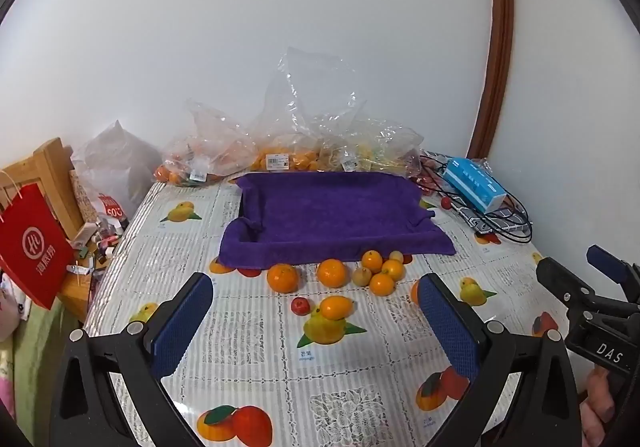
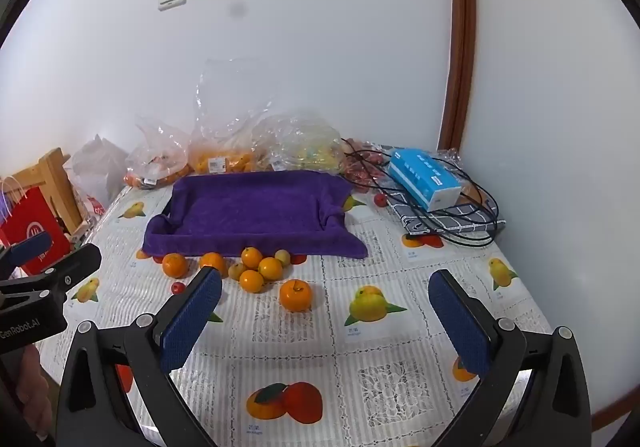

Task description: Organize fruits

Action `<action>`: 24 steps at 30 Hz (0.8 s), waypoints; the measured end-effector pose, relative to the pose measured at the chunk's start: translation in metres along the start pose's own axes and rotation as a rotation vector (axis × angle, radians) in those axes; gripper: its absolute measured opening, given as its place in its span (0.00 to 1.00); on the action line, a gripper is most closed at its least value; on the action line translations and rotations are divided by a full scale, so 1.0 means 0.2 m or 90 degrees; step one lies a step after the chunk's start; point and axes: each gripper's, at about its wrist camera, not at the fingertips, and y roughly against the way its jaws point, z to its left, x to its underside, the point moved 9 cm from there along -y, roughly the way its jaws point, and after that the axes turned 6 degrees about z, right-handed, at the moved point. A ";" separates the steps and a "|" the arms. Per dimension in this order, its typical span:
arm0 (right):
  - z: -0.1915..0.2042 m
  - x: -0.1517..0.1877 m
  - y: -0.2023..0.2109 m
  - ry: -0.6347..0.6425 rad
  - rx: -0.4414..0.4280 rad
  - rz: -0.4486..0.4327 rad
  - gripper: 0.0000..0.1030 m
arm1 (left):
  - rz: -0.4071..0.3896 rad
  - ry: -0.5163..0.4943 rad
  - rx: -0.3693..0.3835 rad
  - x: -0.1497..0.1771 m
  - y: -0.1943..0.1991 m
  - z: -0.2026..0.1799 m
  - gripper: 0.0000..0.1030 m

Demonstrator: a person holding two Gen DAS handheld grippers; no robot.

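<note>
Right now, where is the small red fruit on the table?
The small red fruit lies loose on the tablecloth, just left of the nearest orange in the left wrist view, in front of the purple towel-lined tray.

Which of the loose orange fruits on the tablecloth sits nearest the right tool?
The round orange fruit with a dark stem dimple, lying alone ahead of the right tool, apart from the cluster by the purple towel-lined tray.

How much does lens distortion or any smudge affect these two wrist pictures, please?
Left wrist view: strong fisheye bending, the door frame bows and the corners go black; focus is sharp. Right wrist view: same bending, plus a faint dark smudge on the wall.
</note>
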 end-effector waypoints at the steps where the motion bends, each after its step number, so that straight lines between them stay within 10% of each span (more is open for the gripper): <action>1: 0.00 0.00 0.00 0.004 0.002 0.000 0.99 | 0.000 0.001 0.006 0.00 -0.01 -0.01 1.00; 24: 0.04 0.00 0.01 0.004 -0.004 -0.011 0.99 | 0.011 0.026 0.001 0.04 -0.04 0.05 1.00</action>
